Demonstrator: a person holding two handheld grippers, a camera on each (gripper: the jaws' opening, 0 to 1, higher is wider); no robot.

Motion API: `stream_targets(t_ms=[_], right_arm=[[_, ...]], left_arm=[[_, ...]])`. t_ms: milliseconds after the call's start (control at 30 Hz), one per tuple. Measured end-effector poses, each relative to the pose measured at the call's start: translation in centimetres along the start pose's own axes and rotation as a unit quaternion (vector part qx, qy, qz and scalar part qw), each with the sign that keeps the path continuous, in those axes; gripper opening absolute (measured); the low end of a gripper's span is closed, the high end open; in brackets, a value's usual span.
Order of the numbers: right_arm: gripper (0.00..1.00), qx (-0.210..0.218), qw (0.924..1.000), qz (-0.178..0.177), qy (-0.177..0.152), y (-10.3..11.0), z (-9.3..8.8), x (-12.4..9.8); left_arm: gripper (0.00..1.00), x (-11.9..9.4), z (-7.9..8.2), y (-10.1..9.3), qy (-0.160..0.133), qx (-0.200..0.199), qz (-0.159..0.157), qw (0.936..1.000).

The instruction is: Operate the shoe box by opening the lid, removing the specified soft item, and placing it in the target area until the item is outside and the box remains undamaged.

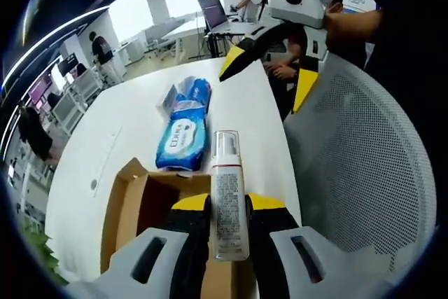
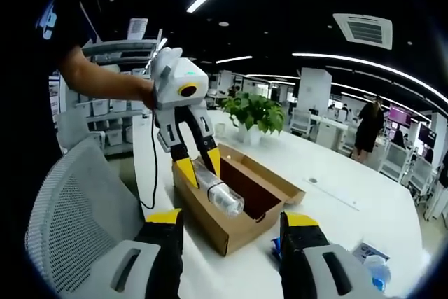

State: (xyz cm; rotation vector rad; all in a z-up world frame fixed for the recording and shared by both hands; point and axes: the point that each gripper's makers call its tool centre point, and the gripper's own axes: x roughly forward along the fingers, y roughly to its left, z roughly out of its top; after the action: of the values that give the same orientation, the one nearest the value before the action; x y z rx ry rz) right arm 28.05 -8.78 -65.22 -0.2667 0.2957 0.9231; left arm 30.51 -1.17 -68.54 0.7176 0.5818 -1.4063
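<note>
1. With the shoe box [image 2: 234, 201] already open, its flaps folded out, the job looks to be in its removal step: the left gripper [image 1: 228, 208] has its yellow-tipped jaws closed on a white pump bottle [image 1: 227, 197], holding it over the box's near edge.
2. Seen from the right gripper view, that left gripper [image 2: 196, 166] reaches down from a person's hand [image 2: 148, 94], and the bottle [image 2: 218, 192] lies slanted across the near wall of the box, partly over the opening.
3. Just past the box on the white table [image 1: 248, 103] lies a blue tissue pack [image 1: 183, 134], the soft item, I'd judge, and already outside.
4. The right gripper [image 2: 231, 225] hangs near the box's front corner with jaws spread wide, holding nothing.
5. Next, I'd guess, the bottle needs carrying clear and setting down without catching the cardboard flaps.
6. Further off stand a mesh chair [image 2: 77, 201], a potted plant [image 2: 253, 111] and office desks.
</note>
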Motion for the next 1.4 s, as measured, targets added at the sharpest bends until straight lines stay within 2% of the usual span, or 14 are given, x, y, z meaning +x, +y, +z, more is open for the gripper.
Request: stream_targets(t_ms=[133,567,833,1067,1400], right_arm=[[0.5,-0.001,0.9999,0.012,-0.003,0.3,0.1,0.1],[0.42,-0.015,0.9991,0.04,0.0,1.0,0.1,0.6],[0.36,-0.04,0.9971,0.064,0.011,0.9,-0.3,1.3],[0.32,-0.083,0.9914,0.098,0.026,1.5,-0.6,2.1],[0.21,-0.096,0.989,0.111,0.017,1.6,-0.1,2.3]], left_arm=[[0.18,-0.1,1.0,-0.7,-0.015,0.01,-0.009,0.9998],[0.18,-0.3,2.7,-1.7,-0.043,0.03,-0.028,0.9982],[0.18,-0.1,3.1,-2.1,-0.058,0.035,-0.036,0.9971],[0.18,-0.2,3.5,-2.3,-0.07,0.04,-0.039,0.996],[0.18,-0.3,3.6,-2.4,-0.084,0.042,-0.041,0.9947]])
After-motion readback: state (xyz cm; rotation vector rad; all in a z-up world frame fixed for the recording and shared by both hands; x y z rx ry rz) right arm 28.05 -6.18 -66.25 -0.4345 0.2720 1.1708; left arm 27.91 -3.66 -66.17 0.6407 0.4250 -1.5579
